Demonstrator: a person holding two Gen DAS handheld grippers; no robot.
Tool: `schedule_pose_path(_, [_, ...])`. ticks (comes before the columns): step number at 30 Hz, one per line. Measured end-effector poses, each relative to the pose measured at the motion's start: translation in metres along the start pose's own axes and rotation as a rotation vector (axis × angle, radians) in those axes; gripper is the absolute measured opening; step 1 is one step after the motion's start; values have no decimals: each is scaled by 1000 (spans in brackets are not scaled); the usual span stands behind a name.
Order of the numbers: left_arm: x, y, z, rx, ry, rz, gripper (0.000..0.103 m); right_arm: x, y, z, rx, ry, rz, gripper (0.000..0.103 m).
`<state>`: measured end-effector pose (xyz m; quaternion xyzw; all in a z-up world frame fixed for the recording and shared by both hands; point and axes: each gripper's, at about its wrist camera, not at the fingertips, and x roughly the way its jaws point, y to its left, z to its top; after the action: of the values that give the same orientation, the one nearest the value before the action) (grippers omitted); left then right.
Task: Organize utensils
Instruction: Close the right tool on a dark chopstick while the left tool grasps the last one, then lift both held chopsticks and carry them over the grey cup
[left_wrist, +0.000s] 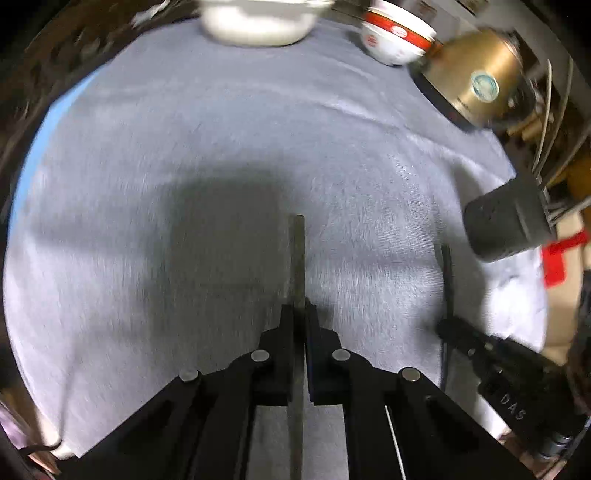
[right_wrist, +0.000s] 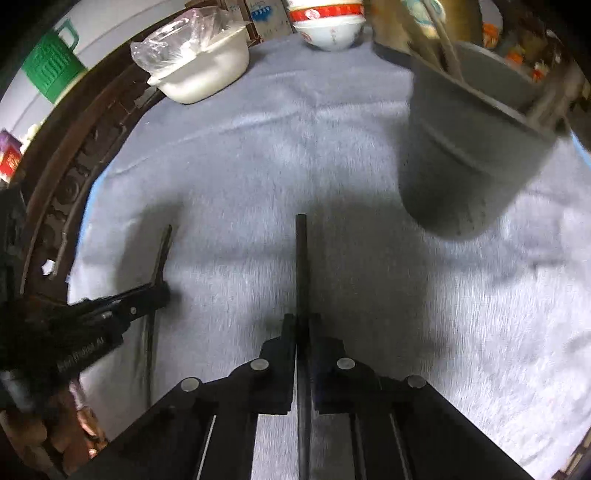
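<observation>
Evidently we carry one chopstick per gripper — left gripper (left_wrist: 299, 314) clamped on a chopstick (left_wrist: 296, 251), right gripper (right_wrist: 302, 321) likewise (right_wrist: 301, 258) — toward the gray holder (right_wrist: 469, 155) at two o'clock.

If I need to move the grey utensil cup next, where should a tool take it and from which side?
Probably at the rim of the grey utensil cup, one finger inside and one outside, coming from above on the near side. The cup widens toward its open top, and utensils stand along the far part. Both tools currently hold a dark stick, so free one first.
</observation>
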<state>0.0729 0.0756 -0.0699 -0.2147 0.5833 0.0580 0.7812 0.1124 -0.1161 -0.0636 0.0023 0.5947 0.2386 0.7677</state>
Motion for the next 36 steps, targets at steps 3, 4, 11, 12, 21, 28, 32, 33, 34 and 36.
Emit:
schedule_pose_path(3, [-1,1,-4,-12,4,-6,5,-2,-9,-5,29,6,27,9])
schedule_pose_path(4, [0,1,-3,-27,14,-17,8,-2,-10,-4,34,12,31,10])
schedule_pose_path(11, [-9,-6,6,22,25,52,53,1,3,11,-40,52,-42,11])
schedule_pose_path(12, [-7,-9,7,34,36,60,52,3,4,15,-40,55,-47,11])
schedule_pose_path(21, [9,-26,17,161,111,114,6,13,13,37,-117,135,-62,9])
schedule_pose_path(28, [-10,-7,5,109,70,9,5,-5,2,15,-54,20,24,8])
schedule_pose_path(32, [-52,-11,0,88,-102,-45,5,-53,-6,2,-15,-183,57,8])
schedule_pose_path(33, [-62,-11,-2,82,-144,-59,5,-65,-7,1,-7,-236,55,8])
schedule_pose_path(34, [-80,-15,-1,74,-230,-92,5,-81,-8,0,-1,-320,51,8])
schedule_pose_path(36, [-108,-23,-2,71,-380,-72,5,-109,-10,0,13,-480,36,8])
